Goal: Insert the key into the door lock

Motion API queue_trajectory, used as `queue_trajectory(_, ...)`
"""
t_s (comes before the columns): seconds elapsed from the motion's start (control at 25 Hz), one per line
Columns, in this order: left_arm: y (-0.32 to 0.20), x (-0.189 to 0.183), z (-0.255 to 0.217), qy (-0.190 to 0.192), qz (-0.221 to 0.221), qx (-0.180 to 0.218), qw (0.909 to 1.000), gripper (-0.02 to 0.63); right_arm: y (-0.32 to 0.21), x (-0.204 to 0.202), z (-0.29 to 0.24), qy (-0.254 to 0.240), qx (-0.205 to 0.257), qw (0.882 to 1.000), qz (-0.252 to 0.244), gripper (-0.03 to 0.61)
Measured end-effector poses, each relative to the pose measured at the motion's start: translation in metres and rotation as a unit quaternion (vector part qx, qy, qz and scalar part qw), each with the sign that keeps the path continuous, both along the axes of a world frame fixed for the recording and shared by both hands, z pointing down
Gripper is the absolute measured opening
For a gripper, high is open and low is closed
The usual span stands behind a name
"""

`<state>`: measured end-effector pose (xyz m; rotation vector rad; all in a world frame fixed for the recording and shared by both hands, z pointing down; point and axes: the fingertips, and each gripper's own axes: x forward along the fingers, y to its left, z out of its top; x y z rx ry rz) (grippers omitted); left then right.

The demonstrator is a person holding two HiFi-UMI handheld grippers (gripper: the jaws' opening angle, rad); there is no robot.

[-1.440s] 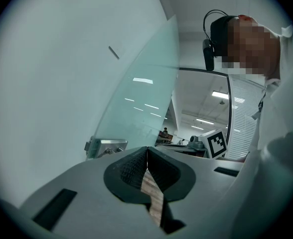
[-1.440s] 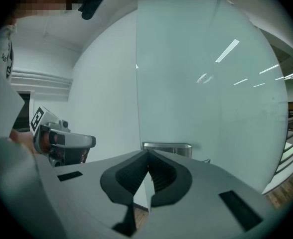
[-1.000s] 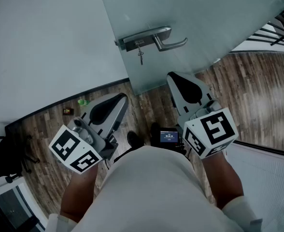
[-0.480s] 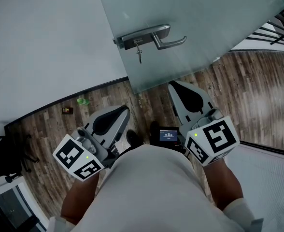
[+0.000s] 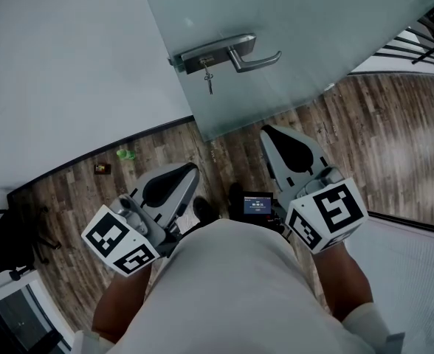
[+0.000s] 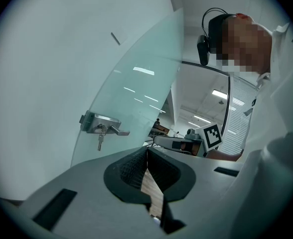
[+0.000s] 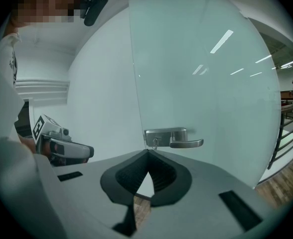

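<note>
The metal lock [image 5: 215, 52] with its lever handle [image 5: 259, 60] sits on the frosted glass door [image 5: 328, 21]. A key [image 5: 208, 82] sticks in the lock's cylinder and a second piece dangles below it. Both grippers hang well short of the door, near the person's waist. My left gripper [image 5: 190, 169] is shut and holds nothing. My right gripper [image 5: 269, 132] also has its jaws together and empty. The left gripper view shows the lock [image 6: 100, 124] and key [image 6: 100, 141] far to the left, beyond the shut tips [image 6: 147, 150]. In the right gripper view the lock [image 7: 166, 135] lies just above the tips [image 7: 148, 153].
A white wall [image 5: 54, 65] meets the door's left edge. On the wooden floor [image 5: 394, 139] by the wall lie a small green thing [image 5: 126, 154] and a brown one [image 5: 102, 169]. A small screen device [image 5: 258, 206] hangs at the person's waist. A black chair base [image 5: 3, 234] stands left.
Both grippers have drawn back a little from the door toward the person's body, the left one the more. Their jaws have stayed shut. The key has not moved in the lock.
</note>
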<state>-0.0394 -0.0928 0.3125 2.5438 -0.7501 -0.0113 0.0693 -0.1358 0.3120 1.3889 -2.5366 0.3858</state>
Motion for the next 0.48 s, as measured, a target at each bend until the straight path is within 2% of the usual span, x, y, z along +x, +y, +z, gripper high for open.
queue_trajectory(0.48,0.0006,0.0036,0.0025,-0.002,0.003,-0.003,1.0000,0.017,0.0019,0.0074,0.0011,0.004,0.002,1.000,0.005,0.012)
